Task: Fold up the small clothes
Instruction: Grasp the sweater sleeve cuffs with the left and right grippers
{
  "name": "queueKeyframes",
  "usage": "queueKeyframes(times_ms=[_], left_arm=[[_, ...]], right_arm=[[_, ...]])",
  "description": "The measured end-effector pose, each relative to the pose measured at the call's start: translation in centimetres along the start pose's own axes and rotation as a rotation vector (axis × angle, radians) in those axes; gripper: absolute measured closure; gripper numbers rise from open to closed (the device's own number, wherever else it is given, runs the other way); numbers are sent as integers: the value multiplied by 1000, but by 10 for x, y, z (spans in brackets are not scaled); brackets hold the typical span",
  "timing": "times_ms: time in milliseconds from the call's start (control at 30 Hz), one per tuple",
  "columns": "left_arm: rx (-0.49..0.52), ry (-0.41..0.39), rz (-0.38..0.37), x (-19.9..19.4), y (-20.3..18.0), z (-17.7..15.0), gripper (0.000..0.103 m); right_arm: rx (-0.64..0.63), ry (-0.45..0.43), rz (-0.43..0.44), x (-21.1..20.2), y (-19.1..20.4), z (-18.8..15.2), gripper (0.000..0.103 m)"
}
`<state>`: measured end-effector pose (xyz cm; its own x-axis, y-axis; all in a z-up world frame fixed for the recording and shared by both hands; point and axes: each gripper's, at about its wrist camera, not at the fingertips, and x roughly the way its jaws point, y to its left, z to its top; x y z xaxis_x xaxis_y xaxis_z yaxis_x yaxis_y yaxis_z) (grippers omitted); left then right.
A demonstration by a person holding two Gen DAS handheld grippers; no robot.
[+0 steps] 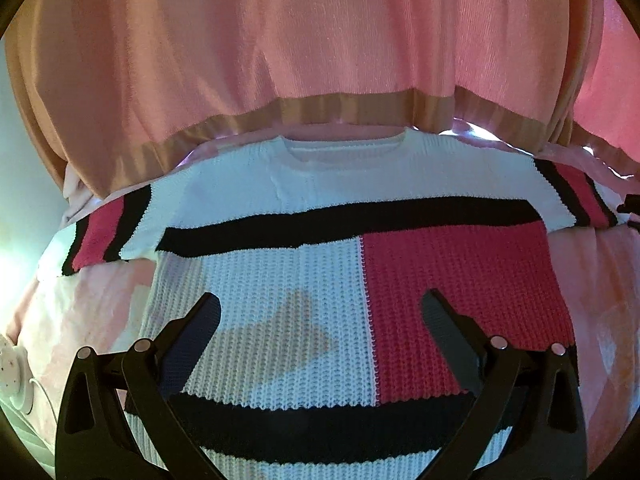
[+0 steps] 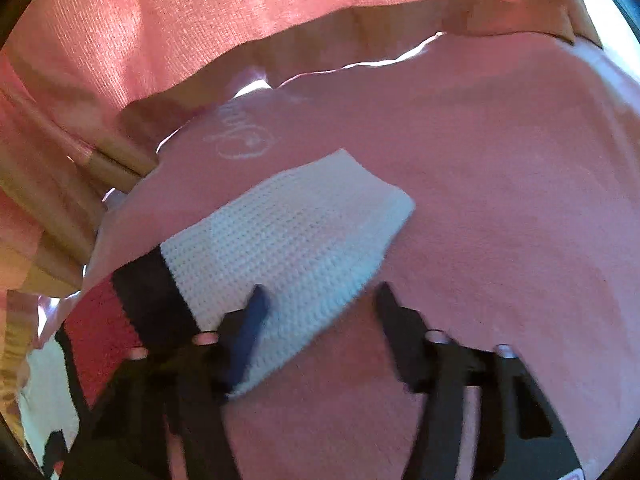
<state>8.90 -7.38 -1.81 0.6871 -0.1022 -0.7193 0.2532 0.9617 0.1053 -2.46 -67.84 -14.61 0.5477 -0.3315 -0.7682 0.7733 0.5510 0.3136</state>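
Knitted sweater (image 1: 320, 264) in white, black and pink-red blocks lies spread flat, front up, on a pink bedcover (image 1: 92, 320), its neckline far from the left tongs and its two striped sleeves stretched out to either side. To the far left of the left tongs, a white object with a cable (image 1: 16, 380) sits at the cover's edge. Left tongs (image 1: 320, 316) hover over the sweater's lower body with fingers spread wide, holding nothing; a black band of the hem runs between them. Beyond the neckline hangs a pink curtain (image 1: 320, 40) with a tan hem.

From the right wrist view, the sweater's right sleeve (image 2: 288, 236) reaches forward, white cuff end ahead of the right tongs (image 2: 320, 300). Those fingers are wide apart and grip nothing; the left finger (image 2: 248, 332) overlaps the sleeve edge, though contact is unclear through blur.
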Motion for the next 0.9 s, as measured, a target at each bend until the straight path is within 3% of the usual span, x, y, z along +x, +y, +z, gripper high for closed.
queueKeyframes(times_ms=[33, 133, 233, 400, 533, 600, 700, 833, 900], left_arm=[[4, 0, 2, 1, 0, 0, 5], [7, 7, 3, 2, 0, 0, 5], [-3, 7, 5, 1, 3, 2, 5], [-33, -22, 2, -11, 11, 5, 5], [-55, -45, 11, -23, 23, 6, 5], [-71, -60, 23, -29, 32, 7, 5], [-122, -85, 35, -38, 57, 9, 5], [-177, -58, 41, -31, 85, 9, 5], [-217, -27, 27, -23, 100, 10, 5]], right_arm=[[-1, 3, 17, -1, 4, 2, 96], [-11, -69, 105, -28, 29, 7, 97], [-114, -153, 258, -81, 87, 8, 97], [-380, -221, 578, -186, 237, -38, 97], [-566, -185, 749, -232, 349, -100, 97], [-658, -154, 782, -238, 397, -138, 97], [-796, -32, 818, -226, 463, -215, 97], [-956, 118, 772, -187, 505, -300, 86], [-997, 91, 738, -186, 502, -313, 85]])
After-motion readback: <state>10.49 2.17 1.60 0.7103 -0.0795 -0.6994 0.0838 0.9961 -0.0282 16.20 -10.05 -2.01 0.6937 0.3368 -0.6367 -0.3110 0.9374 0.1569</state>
